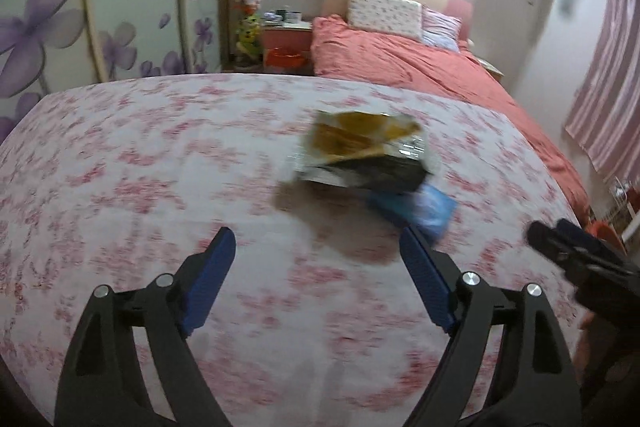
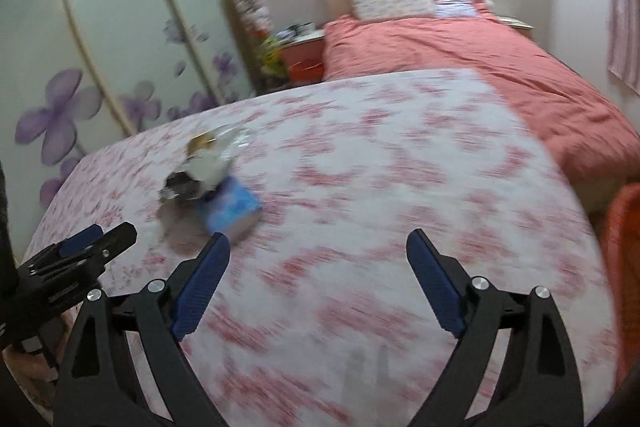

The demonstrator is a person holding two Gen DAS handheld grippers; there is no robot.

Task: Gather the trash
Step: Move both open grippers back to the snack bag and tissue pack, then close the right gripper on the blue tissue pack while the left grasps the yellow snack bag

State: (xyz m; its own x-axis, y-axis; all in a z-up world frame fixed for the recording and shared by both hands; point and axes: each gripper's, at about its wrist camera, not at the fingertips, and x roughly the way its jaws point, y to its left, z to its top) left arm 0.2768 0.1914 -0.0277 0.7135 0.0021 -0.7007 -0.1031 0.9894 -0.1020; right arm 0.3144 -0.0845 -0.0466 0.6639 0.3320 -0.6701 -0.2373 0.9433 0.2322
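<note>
Both views motion-blurred. Nearest, left gripper [image 1: 316, 247]: blue-padded fingers [image 1: 212, 279] spread wide, nothing between them, held above the floral cloth [image 1: 160, 167]. Right gripper [image 2: 318, 251]: likewise spread wide and empty over the same pink-and-white patterned surface; it also shows at the right edge of the left wrist view, dark and blurred. Just beyond the fingertips lies the trash, in one small heap on the cloth: a crumpled wrapper [image 1: 360, 151], yellow-brown on top with dark and silvery foil below, resting on and partly overlapping a blue packet [image 1: 424, 209]. In the left wrist view the heap sits ahead and slightly right of the jaws; in the right wrist view the wrapper [image 2: 204, 163] and blue packet [image 2: 232, 211] sit ahead and left, the packet just beside the left-hand fingertip. Neither gripper touches either item. A dark shadow falls on the cloth beside the heap. Further back: a bed with coral-red duvet [image 1: 420, 67] and two pillows [image 1: 384, 13] at its headboard, a bedside table [image 1: 286, 43] with small items on top, and wardrobe doors [image 1: 120, 7] printed with purple flowers. Striped curtain [image 1: 608, 87] at far right.
</note>
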